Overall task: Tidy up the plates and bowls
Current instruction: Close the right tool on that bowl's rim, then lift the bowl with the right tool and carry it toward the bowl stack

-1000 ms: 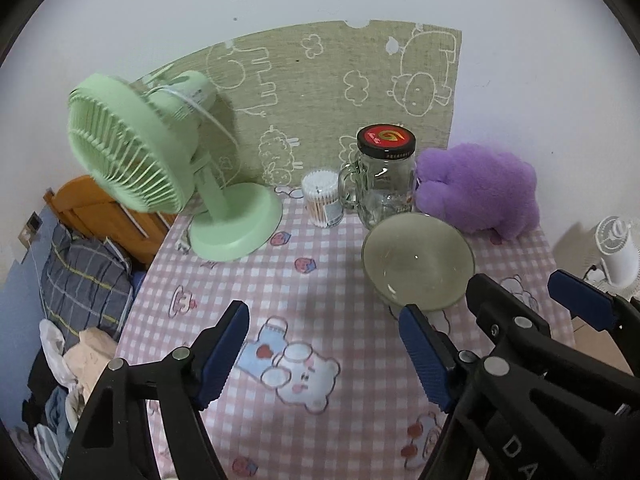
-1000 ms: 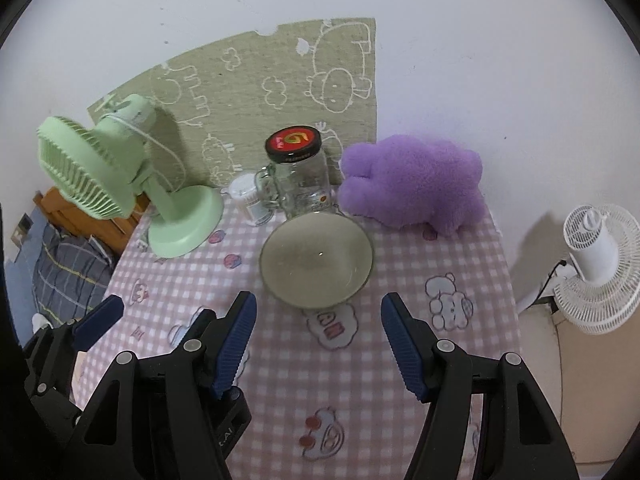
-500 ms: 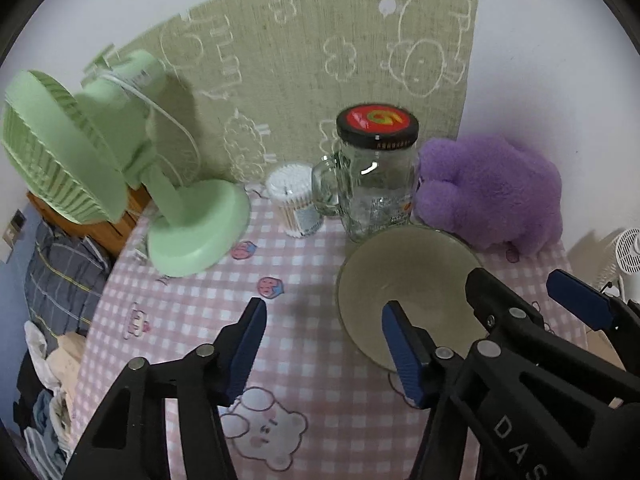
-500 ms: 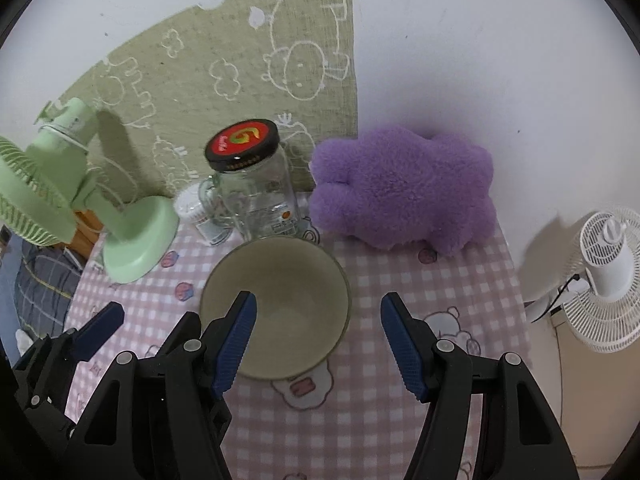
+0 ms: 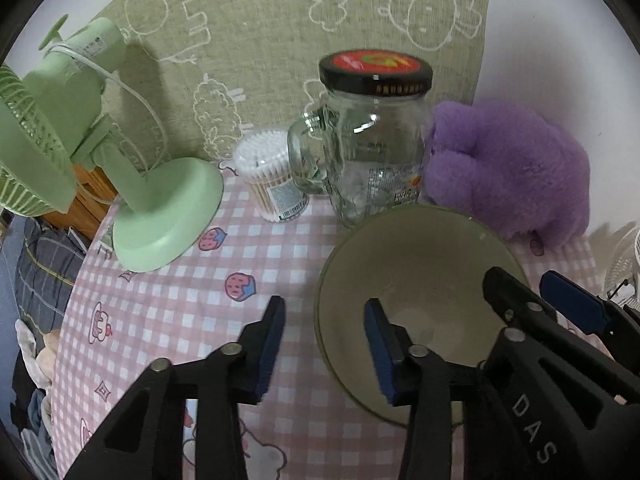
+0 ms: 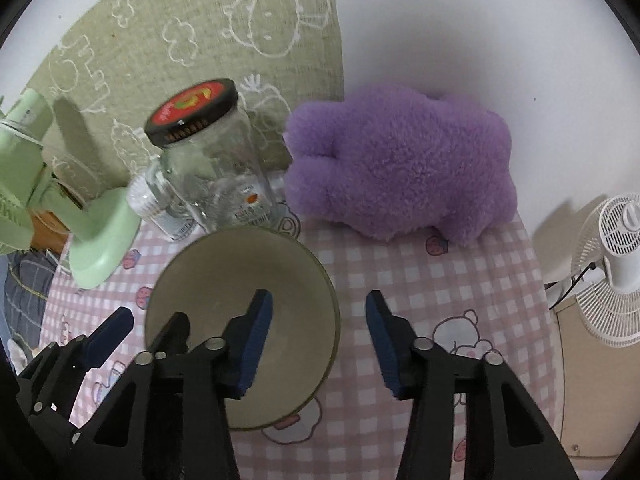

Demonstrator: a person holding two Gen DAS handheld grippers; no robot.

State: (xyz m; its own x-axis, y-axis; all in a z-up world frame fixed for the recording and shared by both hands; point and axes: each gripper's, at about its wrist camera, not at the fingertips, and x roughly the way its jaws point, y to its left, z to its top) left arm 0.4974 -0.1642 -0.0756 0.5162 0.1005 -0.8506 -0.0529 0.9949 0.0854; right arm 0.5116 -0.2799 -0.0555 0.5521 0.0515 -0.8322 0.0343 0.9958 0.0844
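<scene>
I straddled the green bowl [image 5: 416, 280] on the desk [image 5: 168, 312], rim between each tool's closing, not yet gripping pads: left tool [image 5: 324, 344], right tool [image 6: 318, 340], for a balanced two-sided lift.

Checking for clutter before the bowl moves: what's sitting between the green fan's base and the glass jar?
A tub of cotton swabs stands between the fan base and the jar, clearest in the left wrist view.

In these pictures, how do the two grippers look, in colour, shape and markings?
Both the left gripper and the right gripper are black plastic clamps with open triangular frames, silver rivets and flat blue pads. The right one bears white letters "DAS". No cables or sleeves show.
</scene>
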